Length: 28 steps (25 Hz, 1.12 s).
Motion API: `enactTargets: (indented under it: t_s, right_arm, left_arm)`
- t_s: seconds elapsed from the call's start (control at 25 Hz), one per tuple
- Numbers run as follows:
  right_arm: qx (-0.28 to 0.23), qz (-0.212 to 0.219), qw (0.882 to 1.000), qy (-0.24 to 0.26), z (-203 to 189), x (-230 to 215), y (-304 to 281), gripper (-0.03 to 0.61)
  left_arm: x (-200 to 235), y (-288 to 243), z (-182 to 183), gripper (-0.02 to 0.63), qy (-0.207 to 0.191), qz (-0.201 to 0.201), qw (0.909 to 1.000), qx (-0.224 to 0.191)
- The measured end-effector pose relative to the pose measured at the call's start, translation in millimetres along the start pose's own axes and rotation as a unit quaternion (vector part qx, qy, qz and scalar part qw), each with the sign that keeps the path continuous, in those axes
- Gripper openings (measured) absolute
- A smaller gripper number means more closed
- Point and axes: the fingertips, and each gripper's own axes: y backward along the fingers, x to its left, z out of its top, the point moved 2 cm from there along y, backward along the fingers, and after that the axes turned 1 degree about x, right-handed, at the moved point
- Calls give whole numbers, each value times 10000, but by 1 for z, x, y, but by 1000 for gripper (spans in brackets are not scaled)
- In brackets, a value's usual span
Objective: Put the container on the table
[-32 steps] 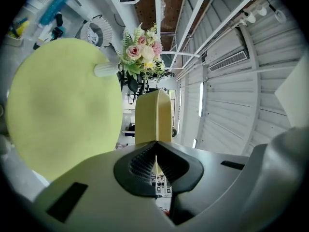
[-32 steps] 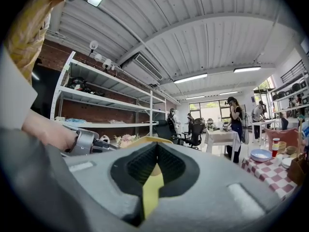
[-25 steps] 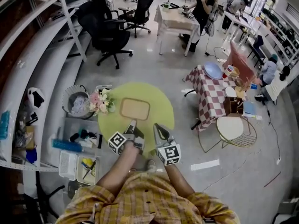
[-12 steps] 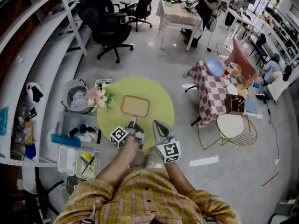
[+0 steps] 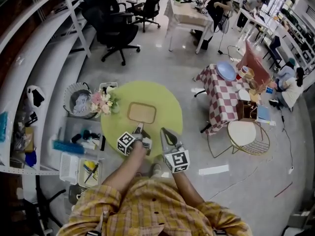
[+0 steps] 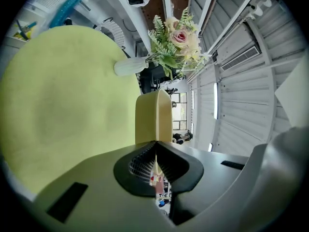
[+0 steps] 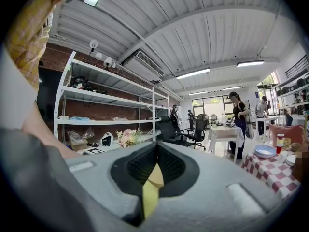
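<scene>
A tan rectangular container (image 5: 141,113) lies flat on the round yellow-green table (image 5: 167,107). My left gripper (image 5: 139,127) is shut, its tips right at the container's near wall, and I see nothing clamped between them. In the left gripper view the container (image 6: 153,115) stands edge-on just past the closed left gripper (image 6: 155,144), resting on the table (image 6: 67,95). My right gripper (image 5: 163,131) is shut too and hovers over the table's near edge, right of the container and apart from it. The right gripper view shows the right gripper (image 7: 156,149) closed, with only a yellow sliver of table below.
A vase of pink flowers (image 5: 103,103) stands at the table's left edge, also seen as flowers (image 6: 176,40). Left of the table are a wire basket (image 5: 78,102), bins and long white shelves (image 5: 44,68). A checkered table (image 5: 221,95) and a wire chair (image 5: 246,135) stand to the right.
Both grippers stay shut and nearly still. The head view has shifted a little, and the container remains in place on the table.
</scene>
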Motion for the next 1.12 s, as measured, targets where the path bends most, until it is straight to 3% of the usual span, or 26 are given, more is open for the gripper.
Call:
enactTargets:
  t_s: [0.72,1.12]
  right_arm:
    - [137,-11,9999,-36,-10,-8,-3,-3]
    - [158,3,9998,-88,-16,-15,-6,-3]
  left_arm:
    - [41,-16,-9,14,-29,415,9991,24]
    - [60,-27,-9,14,77,553,9981,-271]
